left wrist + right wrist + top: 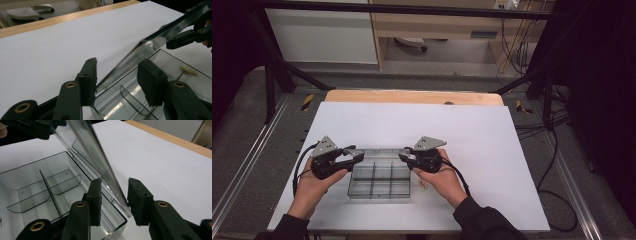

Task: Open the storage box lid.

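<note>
Left gripper view shows the left tongs (pixel 117 75) spread around the raised clear lid (pixel 140 53) without pressing it, the right tongs (pixel 114 196) likewise spread astride its other end, above the divided clear box (pixel 379 179) on the white desk (pixel 492 145).

The person wears dark sleeves (pixel 484 220). Each hand holds a black gripper, the left gripper (pixel 354 155) and the right gripper (pixel 405 156), with a grey three-cornered plate on top and a black cable. The black jaws have flat pads (pixel 151 82) and round brass rings (pixel 80 204).
</note>
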Demonstrator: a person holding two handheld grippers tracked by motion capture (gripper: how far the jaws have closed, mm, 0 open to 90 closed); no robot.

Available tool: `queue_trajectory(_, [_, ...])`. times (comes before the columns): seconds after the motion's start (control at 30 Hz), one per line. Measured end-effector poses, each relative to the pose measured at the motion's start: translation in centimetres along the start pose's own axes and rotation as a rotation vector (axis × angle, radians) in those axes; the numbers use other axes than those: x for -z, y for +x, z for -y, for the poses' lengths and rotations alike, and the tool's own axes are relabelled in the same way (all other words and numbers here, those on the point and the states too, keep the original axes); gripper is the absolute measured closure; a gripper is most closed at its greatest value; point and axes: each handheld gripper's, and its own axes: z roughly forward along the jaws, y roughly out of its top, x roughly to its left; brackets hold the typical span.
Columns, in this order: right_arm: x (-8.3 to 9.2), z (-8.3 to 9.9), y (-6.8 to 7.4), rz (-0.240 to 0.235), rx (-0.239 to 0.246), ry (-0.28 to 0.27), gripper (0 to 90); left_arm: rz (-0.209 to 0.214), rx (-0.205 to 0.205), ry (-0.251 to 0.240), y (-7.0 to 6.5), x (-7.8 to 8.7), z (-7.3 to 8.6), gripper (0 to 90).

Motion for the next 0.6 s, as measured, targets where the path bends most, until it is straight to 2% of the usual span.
queue_trajectory(0.17, [-0.06, 0.0, -0.08, 0.007, -0.01, -0.007, 63.9, -0.005, 0.015, -0.006, 0.1, -0.14, -0.11, 51.4])
queue_trajectory(0.43, [-0.15, 0.02, -0.29, 0.015, -0.031, -0.018, 63.4, -0.02, 0.011, -0.004, 0.29, -0.42, -0.39, 52.6])
queue_trajectory(0.6, [-0.29, 0.06, -0.4, 0.022, -0.042, -0.025, 63.3, -0.022, 0.024, -0.011, 0.53, -0.61, -0.49, 53.3])
